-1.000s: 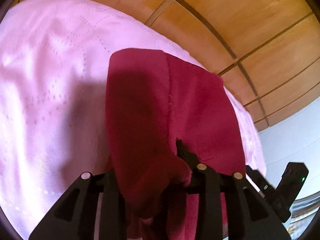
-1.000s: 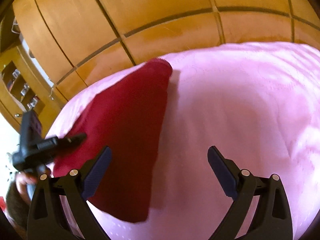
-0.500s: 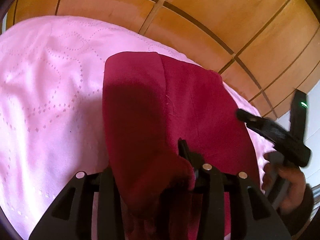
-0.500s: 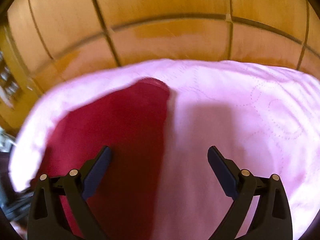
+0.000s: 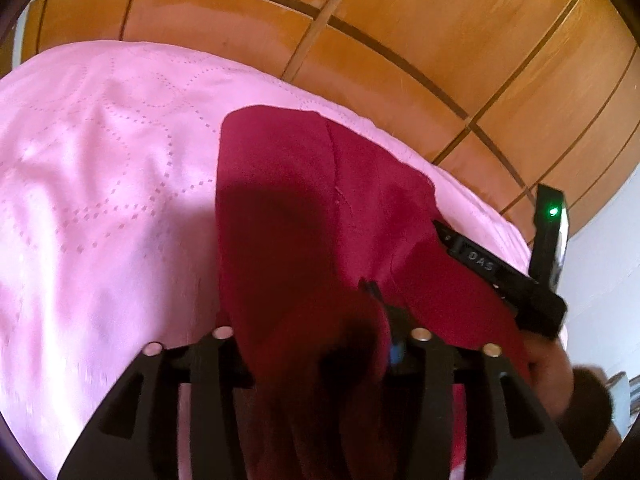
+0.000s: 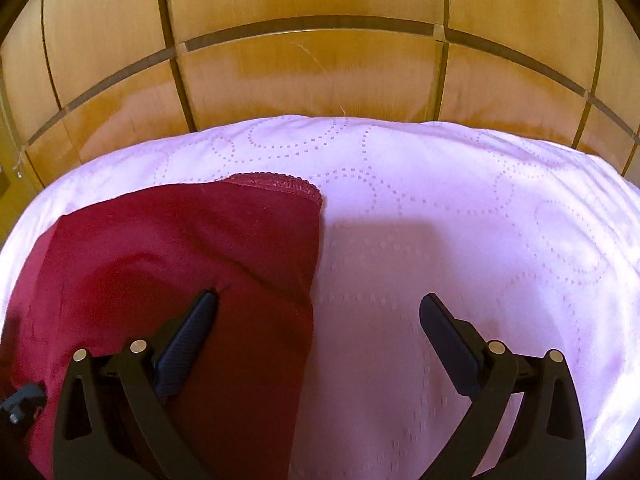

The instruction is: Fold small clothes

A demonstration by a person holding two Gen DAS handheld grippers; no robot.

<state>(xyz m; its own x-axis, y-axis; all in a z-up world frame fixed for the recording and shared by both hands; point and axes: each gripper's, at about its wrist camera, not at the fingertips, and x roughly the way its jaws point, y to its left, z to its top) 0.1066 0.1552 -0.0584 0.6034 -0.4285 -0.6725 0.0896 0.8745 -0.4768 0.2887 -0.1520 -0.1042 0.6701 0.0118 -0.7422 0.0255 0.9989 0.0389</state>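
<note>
While our left gripper [image 5: 320,320] sits at the bottom centre of the left wrist view, its fingers are pinched narrow on a bunched fold of the dark red garment [image 5: 304,208], which drapes over them and hides most of the fingertips. From there the cloth runs upward through the middle of the frame, lying on the pink quilted bedspread [image 5: 100,184] that fills the left half. At the right edge of this view we see our right gripper [image 5: 496,272] as a black bar touching the garment's right border, with a green light on the body behind it and our right hand [image 5: 548,368] blurred below it.

In the right wrist view, our right gripper [image 6: 318,310] stands wide, holding nothing. Its left finger [image 6: 188,332] rests over the red cloth in the lower left of the frame, while the right finger [image 6: 448,336] is over bare bedspread [image 6: 480,220]. The garment [image 6: 180,248] covers the lower left quarter, its scalloped lace hem lying near the frame's centre. We cannot tell whether the left fingertip actually presses the cloth. Wooden panelling [image 6: 320,60] with dark grooves spans the top of both views.
</note>
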